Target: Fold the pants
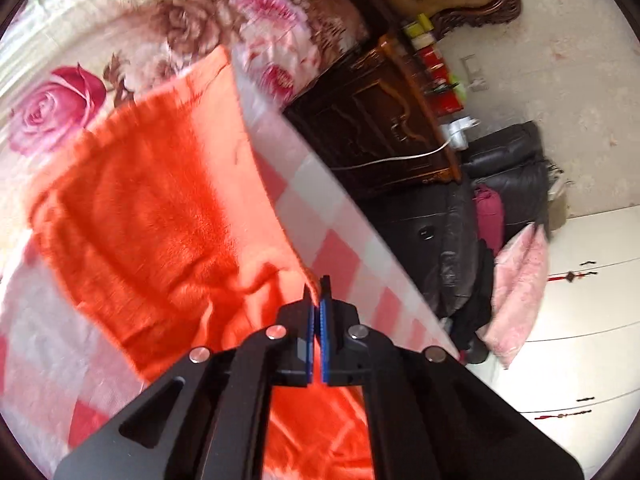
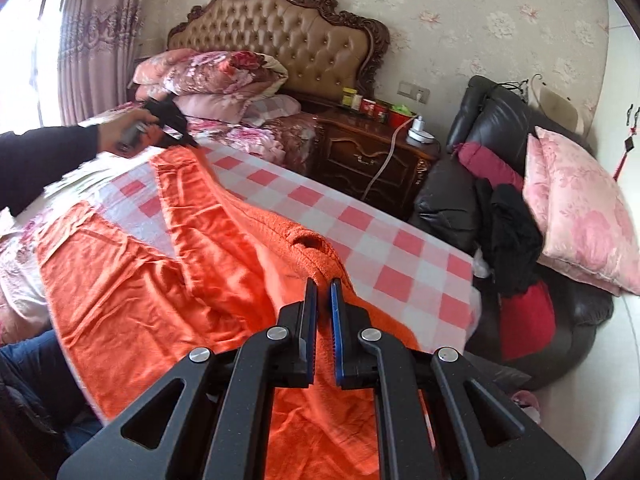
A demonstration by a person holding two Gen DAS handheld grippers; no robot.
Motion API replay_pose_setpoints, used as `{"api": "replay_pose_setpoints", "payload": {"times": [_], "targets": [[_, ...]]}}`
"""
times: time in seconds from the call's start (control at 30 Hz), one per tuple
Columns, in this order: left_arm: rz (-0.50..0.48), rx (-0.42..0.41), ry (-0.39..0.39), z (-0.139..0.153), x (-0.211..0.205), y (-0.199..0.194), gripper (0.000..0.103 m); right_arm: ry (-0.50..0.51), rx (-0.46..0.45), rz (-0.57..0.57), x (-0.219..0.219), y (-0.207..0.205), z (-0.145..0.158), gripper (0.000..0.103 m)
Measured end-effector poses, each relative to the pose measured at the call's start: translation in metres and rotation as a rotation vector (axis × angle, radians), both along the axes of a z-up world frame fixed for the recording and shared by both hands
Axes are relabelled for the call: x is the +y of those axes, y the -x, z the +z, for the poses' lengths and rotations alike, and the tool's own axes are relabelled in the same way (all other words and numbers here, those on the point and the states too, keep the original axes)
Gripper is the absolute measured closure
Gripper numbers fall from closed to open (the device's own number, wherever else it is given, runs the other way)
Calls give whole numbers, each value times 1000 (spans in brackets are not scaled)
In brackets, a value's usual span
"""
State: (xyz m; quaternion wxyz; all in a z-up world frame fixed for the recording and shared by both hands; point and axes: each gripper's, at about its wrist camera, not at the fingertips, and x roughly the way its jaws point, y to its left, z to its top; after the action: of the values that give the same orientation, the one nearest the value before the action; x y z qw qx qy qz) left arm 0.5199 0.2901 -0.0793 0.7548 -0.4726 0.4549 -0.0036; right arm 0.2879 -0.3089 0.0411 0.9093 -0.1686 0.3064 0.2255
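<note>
Orange fleece pants (image 2: 168,264) lie spread on the pink-and-white checked bed cover (image 2: 360,232). In the left wrist view the pants (image 1: 152,216) fill the middle, blurred. My left gripper (image 1: 318,284) is shut on an edge of the pants; it also shows in the right wrist view (image 2: 192,142), at the far end of the cloth, held by a hand. My right gripper (image 2: 323,282) is shut on the thick hem of the pants near the bed's right side, with cloth raised into a ridge in front of it.
A carved headboard (image 2: 288,44) and floral pillows (image 2: 208,76) are at the bed's head. A dark nightstand (image 2: 372,152) with jars and a white cable stands beside the bed. A black leather chair (image 2: 500,208) holds clothes and a pink cushion (image 2: 580,212).
</note>
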Motion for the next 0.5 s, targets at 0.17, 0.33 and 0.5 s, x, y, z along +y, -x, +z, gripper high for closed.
{"api": "replay_pose_setpoints", "payload": {"times": [0.17,0.33,0.5], "targets": [[25,-142,3,53,5,133,102,-1,-22,-61,-16,-7,4,95],[22,-131,-15,17,-13,317,102,-67,74,-108,-33,57,-23,95],[67,-9,13,-66,-26,406,102,-343,397,-302,-77,106,-104,94]]}}
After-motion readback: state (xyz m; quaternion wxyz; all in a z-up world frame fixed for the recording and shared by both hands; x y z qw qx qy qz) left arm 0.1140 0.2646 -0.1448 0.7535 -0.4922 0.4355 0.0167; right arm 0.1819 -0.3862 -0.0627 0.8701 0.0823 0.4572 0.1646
